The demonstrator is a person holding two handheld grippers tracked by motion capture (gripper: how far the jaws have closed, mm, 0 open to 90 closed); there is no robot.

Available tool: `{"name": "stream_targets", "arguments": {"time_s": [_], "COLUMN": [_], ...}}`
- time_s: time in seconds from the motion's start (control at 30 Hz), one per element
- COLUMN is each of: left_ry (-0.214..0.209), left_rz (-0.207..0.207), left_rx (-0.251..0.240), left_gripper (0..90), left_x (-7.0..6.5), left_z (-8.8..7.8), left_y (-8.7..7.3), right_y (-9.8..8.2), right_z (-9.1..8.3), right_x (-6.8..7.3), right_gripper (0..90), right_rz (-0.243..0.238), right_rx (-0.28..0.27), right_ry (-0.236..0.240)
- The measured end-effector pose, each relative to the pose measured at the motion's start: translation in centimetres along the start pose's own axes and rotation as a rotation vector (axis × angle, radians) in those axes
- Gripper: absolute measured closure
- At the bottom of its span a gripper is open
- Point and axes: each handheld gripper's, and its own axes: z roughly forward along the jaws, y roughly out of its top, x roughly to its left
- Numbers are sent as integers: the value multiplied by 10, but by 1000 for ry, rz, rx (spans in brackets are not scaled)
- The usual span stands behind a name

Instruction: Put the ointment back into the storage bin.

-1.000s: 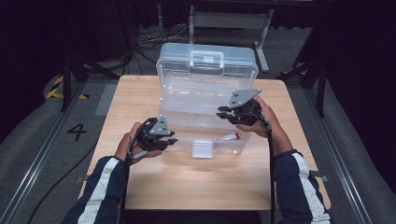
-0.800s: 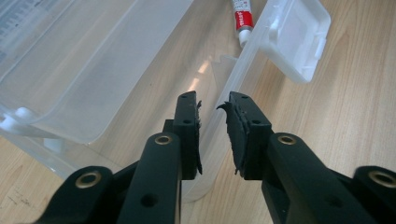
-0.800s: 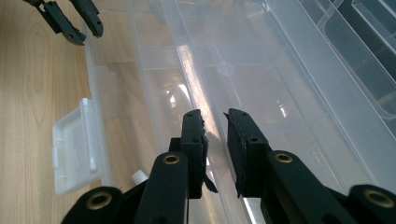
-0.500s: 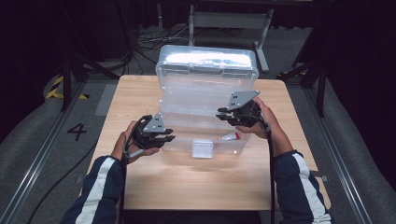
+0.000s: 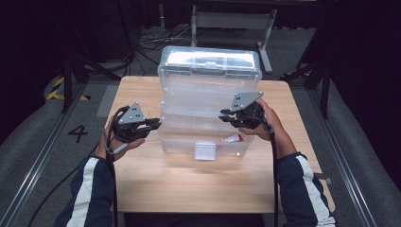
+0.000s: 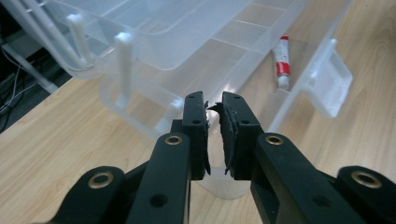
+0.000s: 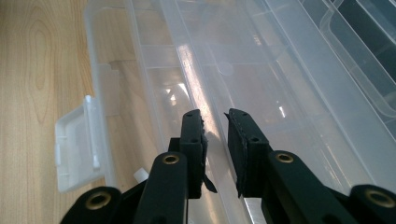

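- A clear plastic tiered storage box (image 5: 205,111) is seen standing open in the middle of a light wooden table (image 5: 142,184), its lid raised at the far side and its trays stepped back above the base.
- A white flap latch (image 5: 204,151) is seen hanging at the front wall of the base, on the near side.
- A small white tube with a red band (image 6: 281,63) is seen lying on the floor of the base compartment, close to the front wall and near the latch; in the high view it shows at the right front corner of the base (image 5: 235,138).
- The left gripper (image 6: 214,128) is held just beside the box's left end, above the table; its jaws are seen with only a narrow gap between them, and nothing is held.
- The right gripper (image 7: 215,144) is held over the right part of the box, its jaws set apart by a moderate gap astride a clear tray rim; whether the rim is touched cannot be told.
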Motion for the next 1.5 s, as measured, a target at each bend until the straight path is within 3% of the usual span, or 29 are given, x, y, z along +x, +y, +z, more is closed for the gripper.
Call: {"name": "stream_targets", "arguments": {"time_s": [0.2,0.47,0.63,0.7,0.8,1.0,1.5], "left_ry": [58,86,107,97,106,107,95], "left_rz": [-69,-110,-87,-90,-72,-88,-96], "left_rx": [-7,-30,-49,-58,-45,-71,-133], "left_gripper": [811,829,856,868,895,897,900], "left_x": [17,36,41,43,47,54,53], "left_z": [7,9,13,14,17,19,14], "left_y": [-3,2,17,23,33,46,56], "right_y": [-1,-1,-2,-2,-2,-2,-4], "right_z": [0,0,0,0,0,0,0], "right_x": [0,2,3,3,4,5,12], "right_gripper": [766,766,766,767,766,766,759], "right_rz": [0,3,-1,-2,-4,-10,-19], "right_rx": [0,2,7,8,8,15,33], "right_ry": [2,3,6,9,11,15,5]}}
